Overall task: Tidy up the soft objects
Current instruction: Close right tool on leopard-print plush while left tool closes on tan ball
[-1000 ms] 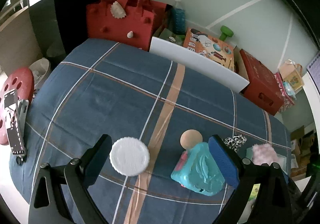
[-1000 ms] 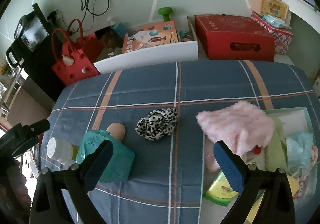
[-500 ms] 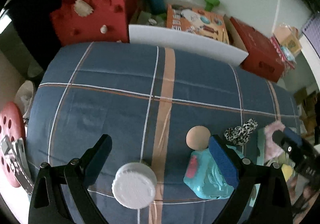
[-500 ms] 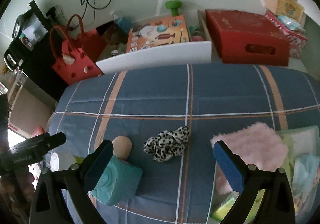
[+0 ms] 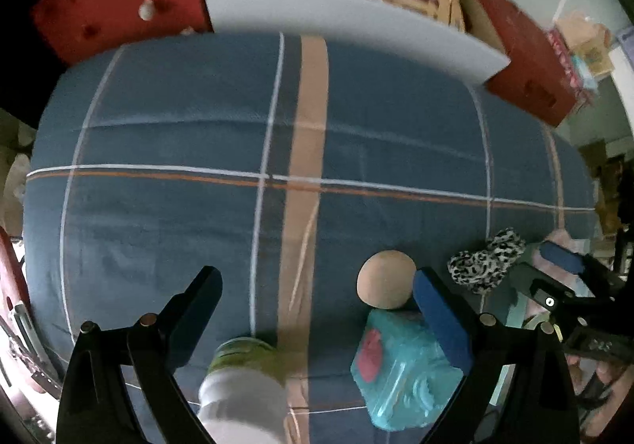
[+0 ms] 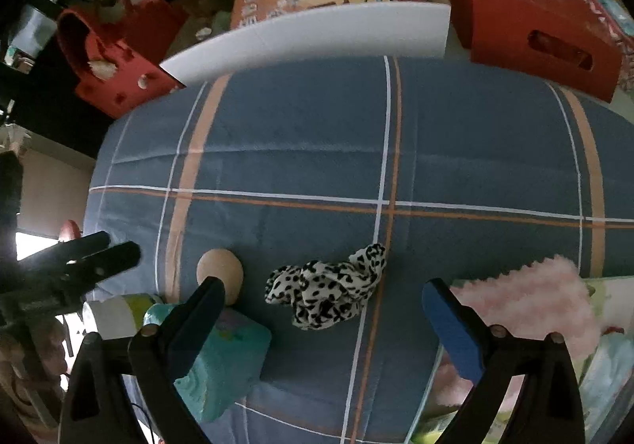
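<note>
Leopard-print cloth between my right gripper fingers, spread wide — empty, left gripper gaping too, teal cube at its 4 o'clock, white-capped bottle at 6.

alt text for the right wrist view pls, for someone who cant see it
The right gripper hangs open and empty over a blue plaid cloth, its jaws framing a crumpled leopard-print fabric. A tan ball and teal soft cube lie to the left, a fluffy pink cloth to the right. The left gripper shows at the left edge.
</note>
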Motion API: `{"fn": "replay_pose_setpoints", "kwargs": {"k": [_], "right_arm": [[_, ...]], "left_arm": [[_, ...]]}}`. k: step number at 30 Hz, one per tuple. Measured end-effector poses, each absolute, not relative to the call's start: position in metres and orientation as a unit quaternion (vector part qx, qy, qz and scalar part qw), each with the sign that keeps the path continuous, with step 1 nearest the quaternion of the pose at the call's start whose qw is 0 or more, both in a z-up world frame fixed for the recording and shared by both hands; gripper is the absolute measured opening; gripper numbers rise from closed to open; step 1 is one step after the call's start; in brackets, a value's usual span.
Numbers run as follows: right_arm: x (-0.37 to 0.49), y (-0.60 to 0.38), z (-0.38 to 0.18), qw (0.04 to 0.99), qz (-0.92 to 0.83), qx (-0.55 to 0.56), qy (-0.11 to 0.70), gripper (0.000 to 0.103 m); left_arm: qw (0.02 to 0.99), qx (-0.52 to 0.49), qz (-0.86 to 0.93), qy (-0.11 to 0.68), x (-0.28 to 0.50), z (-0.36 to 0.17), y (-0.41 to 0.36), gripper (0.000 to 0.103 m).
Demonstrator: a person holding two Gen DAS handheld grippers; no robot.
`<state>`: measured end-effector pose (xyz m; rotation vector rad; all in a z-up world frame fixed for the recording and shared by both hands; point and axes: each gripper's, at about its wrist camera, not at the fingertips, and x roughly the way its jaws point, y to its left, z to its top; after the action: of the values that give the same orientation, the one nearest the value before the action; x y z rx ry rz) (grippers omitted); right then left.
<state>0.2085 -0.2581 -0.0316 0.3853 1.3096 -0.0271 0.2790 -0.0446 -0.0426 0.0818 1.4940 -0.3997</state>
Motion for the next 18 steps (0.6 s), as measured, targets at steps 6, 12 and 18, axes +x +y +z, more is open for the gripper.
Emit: {"fn": "replay_pose_setpoints", "kwargs": {"k": [6, 12, 18], "right_arm": [[0.22, -0.255, -0.04, 0.758, -0.011, 0.163, 0.632, 0.099], [0.226, -0.256, -0.053, 0.743, -0.015, 0.156, 0.651, 0.094], [0.225, -0.258, -0.065, 0.734, -0.007, 0.157, 0.661, 0.089]], "left_arm": [[0.689, 0.064, -0.185, 0.698, 0.281, -0.064, -0.071, 0.097], [0.664, 0.07, -0.193, 0.719, 0.283, -0.084, -0.09, 0.095], [0.647, 0.101, -0.207, 0.727, 0.281, -0.095, -0.116, 0.091]]}}
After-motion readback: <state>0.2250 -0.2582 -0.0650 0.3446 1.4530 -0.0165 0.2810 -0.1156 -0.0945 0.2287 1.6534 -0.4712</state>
